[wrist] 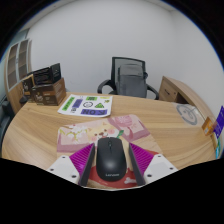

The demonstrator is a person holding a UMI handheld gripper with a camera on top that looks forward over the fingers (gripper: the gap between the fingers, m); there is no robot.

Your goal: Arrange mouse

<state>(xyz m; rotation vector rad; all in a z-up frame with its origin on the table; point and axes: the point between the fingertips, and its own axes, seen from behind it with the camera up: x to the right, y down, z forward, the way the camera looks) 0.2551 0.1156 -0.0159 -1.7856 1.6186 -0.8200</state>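
Note:
A black Lenovo mouse (109,160) sits between my two fingers, and the magenta pads (80,160) touch both of its sides. My gripper (110,166) is shut on the mouse. It holds the mouse over the near end of a pink illustrated mouse mat (126,128), which lies on the wooden table (40,128). I cannot tell whether the mouse rests on the mat or hangs just above it.
A white and green printed sheet (85,104) lies beyond the mat. Brown boxes (44,86) stand at the table's far left. A dark office chair (130,76) is behind the table. A round patterned object (186,113) and a purple item (217,122) are at the right.

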